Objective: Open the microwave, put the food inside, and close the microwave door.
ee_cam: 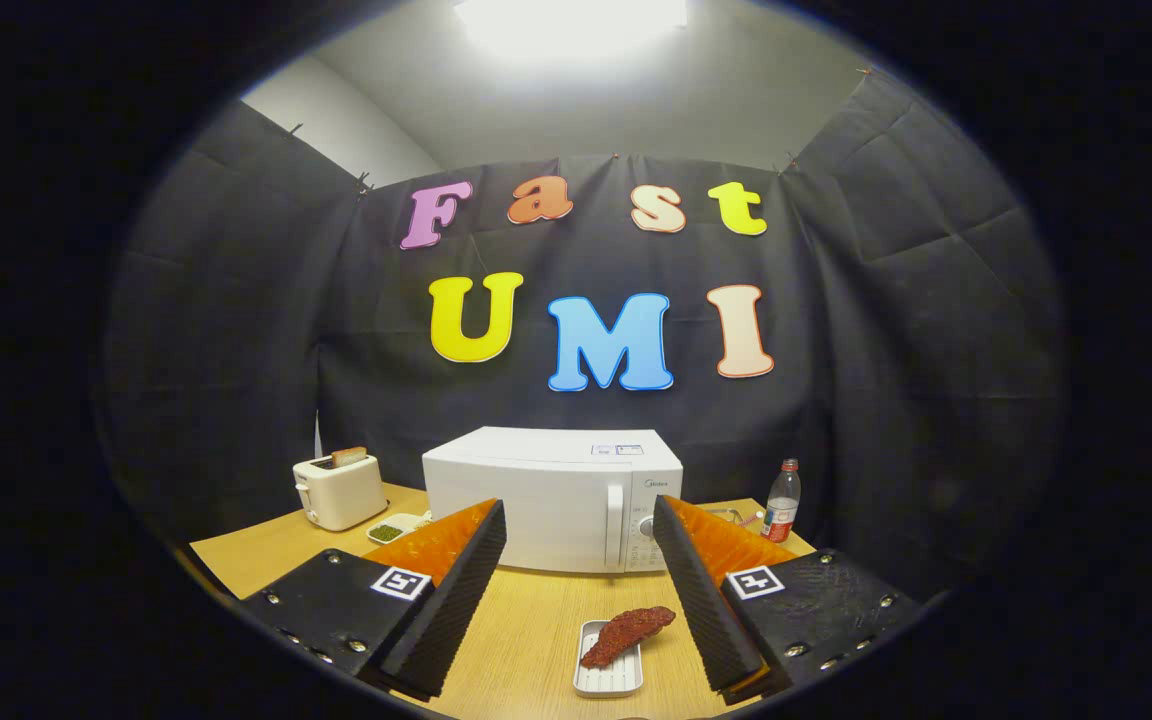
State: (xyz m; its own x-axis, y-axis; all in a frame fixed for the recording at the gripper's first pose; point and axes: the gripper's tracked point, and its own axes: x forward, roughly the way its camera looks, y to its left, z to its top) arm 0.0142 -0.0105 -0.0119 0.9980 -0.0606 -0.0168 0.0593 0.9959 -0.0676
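Observation:
A white microwave [551,497] stands at the back middle of the wooden table [526,620], its door shut and its vertical handle [614,525] beside the control knobs. A reddish-brown piece of food [626,632] lies across a small white ribbed tray [608,660] on the table in front of the microwave. My gripper [579,520] is open, held well above the table. The tray lies low between the two fingers, nearer the right one, and nothing is held. The fingertips frame the microwave's front.
A cream toaster [339,489] with a slice of toast in it stands at the back left. A small white dish [391,530] with something green sits between the toaster and the microwave. A plastic bottle [782,501] with a red cap stands right of the microwave.

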